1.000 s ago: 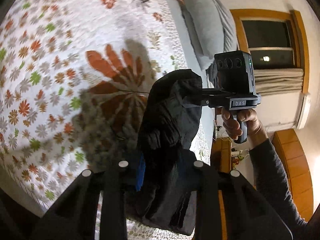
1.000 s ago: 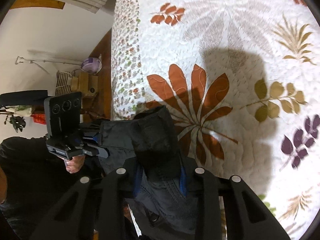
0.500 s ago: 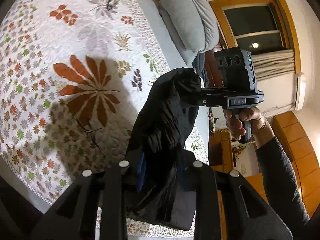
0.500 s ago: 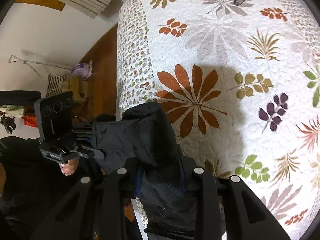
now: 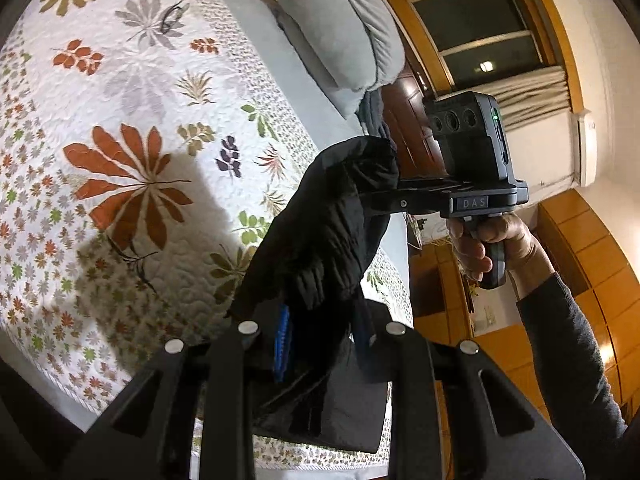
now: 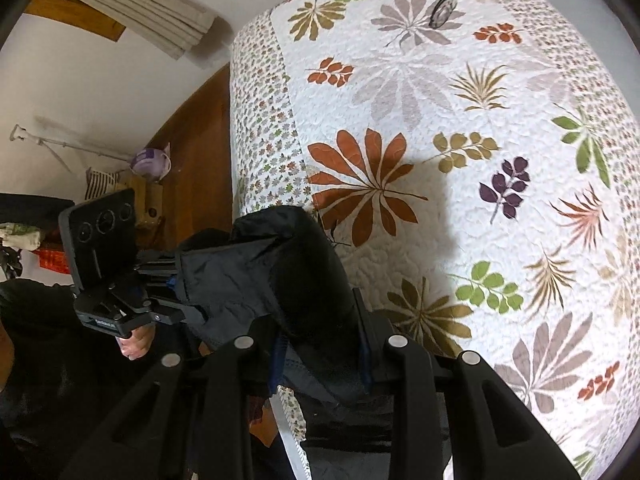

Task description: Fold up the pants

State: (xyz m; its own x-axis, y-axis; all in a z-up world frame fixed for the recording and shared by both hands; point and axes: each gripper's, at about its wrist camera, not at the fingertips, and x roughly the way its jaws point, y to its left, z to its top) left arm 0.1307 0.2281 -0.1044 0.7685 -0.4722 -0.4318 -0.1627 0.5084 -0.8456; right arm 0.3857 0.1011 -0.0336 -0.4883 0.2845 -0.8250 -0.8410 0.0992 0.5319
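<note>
1. Left wrist view: the black pants (image 5: 320, 240) are clamped by the left gripper (image 5: 320, 336).
2. The pants' other end is clamped by the right gripper (image 6: 320, 354).
3. The pants are held above the bed (image 6: 460, 80).

One pants (image 5: 320, 236); two hand-held grippers (image 5: 320, 344)

floral quilted bed (image 6: 460, 160), wood-framed window (image 5: 480, 36), white walls.

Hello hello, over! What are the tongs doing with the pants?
Left tongs and right tongs both shut on black fabric pants. Pants bunched between them, above flowered white quilt. Nothing blocking.
</note>
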